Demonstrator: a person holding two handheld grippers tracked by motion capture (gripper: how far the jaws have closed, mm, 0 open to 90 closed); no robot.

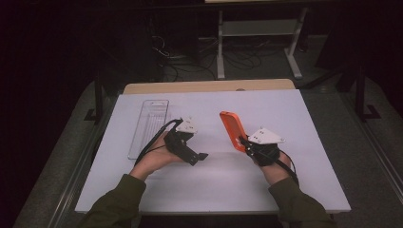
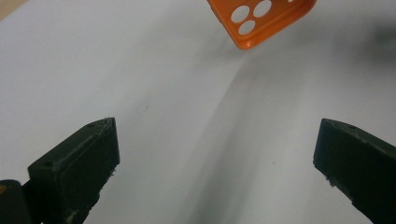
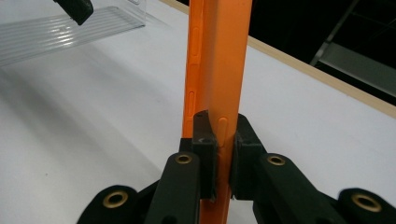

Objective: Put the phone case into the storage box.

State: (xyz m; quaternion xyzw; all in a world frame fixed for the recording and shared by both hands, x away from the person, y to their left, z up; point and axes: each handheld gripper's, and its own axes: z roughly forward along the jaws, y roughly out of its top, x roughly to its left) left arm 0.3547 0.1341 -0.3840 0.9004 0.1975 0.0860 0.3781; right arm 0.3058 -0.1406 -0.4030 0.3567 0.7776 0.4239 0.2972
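Observation:
An orange phone case (image 1: pixel 232 130) is held above the white table, tilted on edge, with my right gripper (image 1: pixel 246 144) shut on its near end. In the right gripper view the case (image 3: pixel 219 60) rises edge-on from between the two black jaws, which pinch it from both sides. My left gripper (image 1: pixel 198 158) rests low on the table left of the case, jaws wide apart and nothing between them. In the left gripper view the case's corner with round camera holes (image 2: pixel 261 21) hangs ahead, above the bare table surface.
A clear plastic tray (image 1: pixel 149 124) lies flat on the white table (image 1: pixel 285 114) at the back left, behind the left hand; it also appears as a clear tray (image 3: pixel 60 30) in the right gripper view. A wooden edge (image 1: pixel 209 86) runs behind the white table.

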